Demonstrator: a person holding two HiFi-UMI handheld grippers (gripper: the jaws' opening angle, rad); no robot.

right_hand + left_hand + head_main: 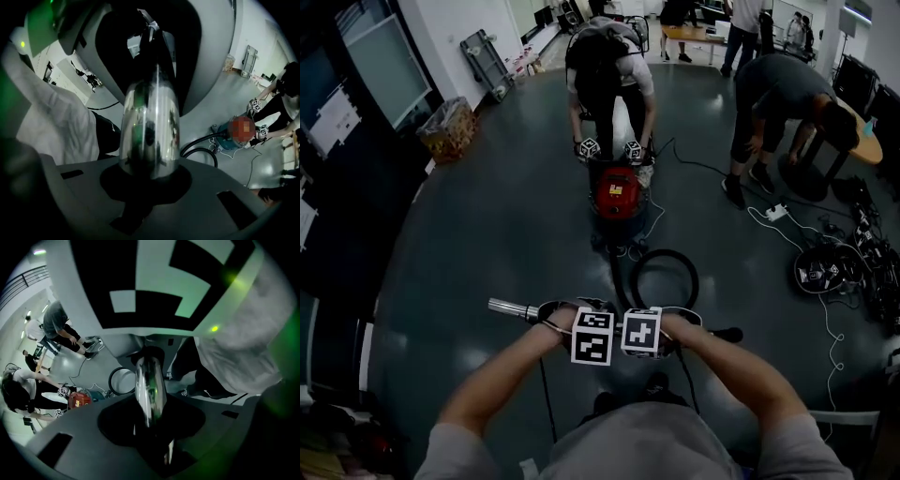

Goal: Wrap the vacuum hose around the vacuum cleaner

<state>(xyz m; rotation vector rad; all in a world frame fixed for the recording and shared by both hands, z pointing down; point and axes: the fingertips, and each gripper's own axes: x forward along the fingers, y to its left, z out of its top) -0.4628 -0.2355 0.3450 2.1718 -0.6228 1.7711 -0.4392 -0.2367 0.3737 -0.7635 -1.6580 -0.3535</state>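
Well to the left of the red vacuum cleaner [619, 194], a bin [447, 129] stands by the wall. On your side of the vacuum cleaner and a little left of it, the bare end of the metal tube [511, 308] sticks out past your left forearm; the tube lies roughly level across your front. Your left gripper [151, 423] points steeply down over it with its jaws partway apart. The tube runs between them, and thin slivers of light show beside it, so the pads do not look pressed onto it. Your right gripper [149, 180] is just beside the left one, straight in line with the vacuum cleaner from where you stand. Its jaws are drawn in narrow and clamped on the same tube, which fills the space between them. The vacuum hose [667, 251] lies in a black loop on the floor between your grippers and the vacuum cleaner. One strand runs up to the vacuum cleaner, and none of the hose is wound around it. A person [605, 56] bends over the vacuum cleaner from the far side. To its right a second person [783, 89] stoops, with a power strip [776, 213] on the floor near their feet and tangled cables [825, 272] farther right.
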